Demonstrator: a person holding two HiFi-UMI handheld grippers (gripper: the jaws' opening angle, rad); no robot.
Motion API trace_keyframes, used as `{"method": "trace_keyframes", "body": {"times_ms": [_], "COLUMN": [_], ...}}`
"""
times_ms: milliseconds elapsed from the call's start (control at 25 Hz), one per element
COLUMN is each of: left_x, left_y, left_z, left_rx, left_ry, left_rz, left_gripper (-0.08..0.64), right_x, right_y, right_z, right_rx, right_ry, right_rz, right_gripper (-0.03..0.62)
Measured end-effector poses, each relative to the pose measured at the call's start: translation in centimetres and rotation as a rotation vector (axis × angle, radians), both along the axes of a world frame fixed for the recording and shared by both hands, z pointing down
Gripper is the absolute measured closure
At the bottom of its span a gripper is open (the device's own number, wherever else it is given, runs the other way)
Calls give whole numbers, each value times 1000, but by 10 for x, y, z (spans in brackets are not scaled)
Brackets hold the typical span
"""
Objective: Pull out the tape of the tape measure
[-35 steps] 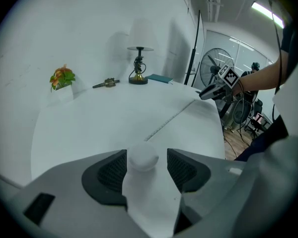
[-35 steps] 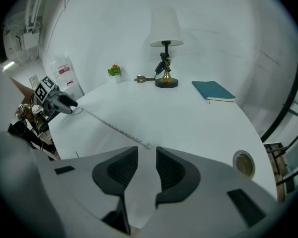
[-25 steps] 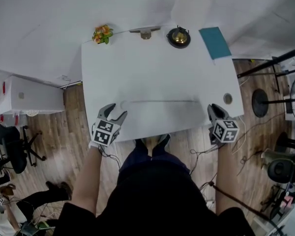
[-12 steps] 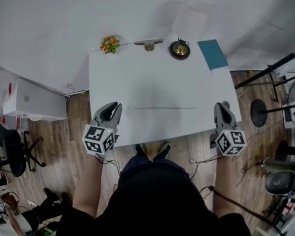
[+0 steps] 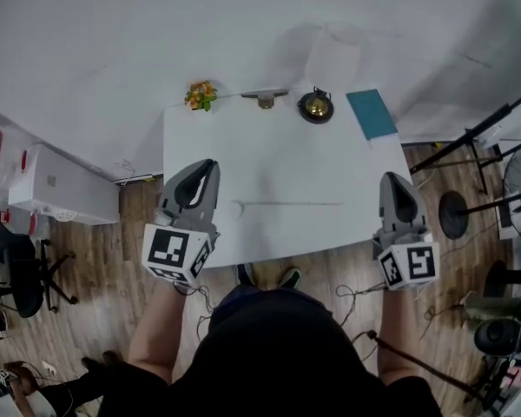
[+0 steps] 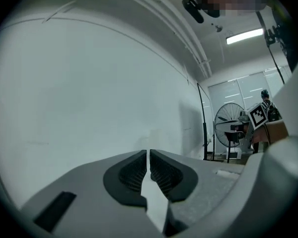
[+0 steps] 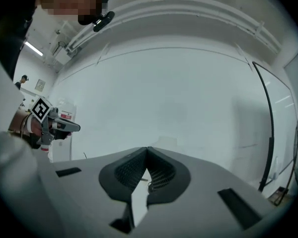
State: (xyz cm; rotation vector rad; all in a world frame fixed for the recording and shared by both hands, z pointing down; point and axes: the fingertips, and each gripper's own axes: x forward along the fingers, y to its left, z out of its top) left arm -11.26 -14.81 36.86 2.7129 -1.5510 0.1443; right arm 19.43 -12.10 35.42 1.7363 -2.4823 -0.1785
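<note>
The left tongs (image 6: 148, 152) are shut, the ribbed pads together with nothing between them, and they have just closed, having stood wide apart a second ago. The right tongs (image 7: 147, 149) are shut and empty too, having come together a little sooner. Each gripper view looks out level over its closed jaws at a bare white wall, not at the table. From the head view both tongs have risen off the table (image 5: 269, 150) over the last second and now hang above its near corners, left and right, well apart from each other and pointing away from the person. Between them, on the near half of the table, the tape (image 5: 291, 204) lies as a thin straight line running left to right, touched by neither tongs; at its left end sits a small pale round thing that is probably the case (image 5: 235, 207), though it is too small to be sure. The tape lies much where it did a second ago. Flowers (image 5: 201, 94), a bell (image 5: 316, 105) and a teal card (image 5: 371, 114) stand along the far edge, unmoved. With the tape drawn out, let go and both tongs lifted clear, the pull looks finished and the hands seem to be withdrawing.
</note>
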Motion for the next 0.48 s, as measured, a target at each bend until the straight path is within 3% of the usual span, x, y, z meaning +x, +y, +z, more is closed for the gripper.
{"method": "trace_keyframes", "body": {"times_ms": [200,480], "left_x": [16,17], "left_y": [11,16], "left_z": [-25,-27], "left_rx": [81,105], "left_ry": [-83,-92], "left_rz": [10,10], "left_gripper": [538,538], "right_x": [-15,-12], "right_y": [2,9], "right_z": [-25,-37], "right_rx": [82,102], "right_ry": [66,57], "right_rz": [-2,0], "right_gripper": [588,588]}}
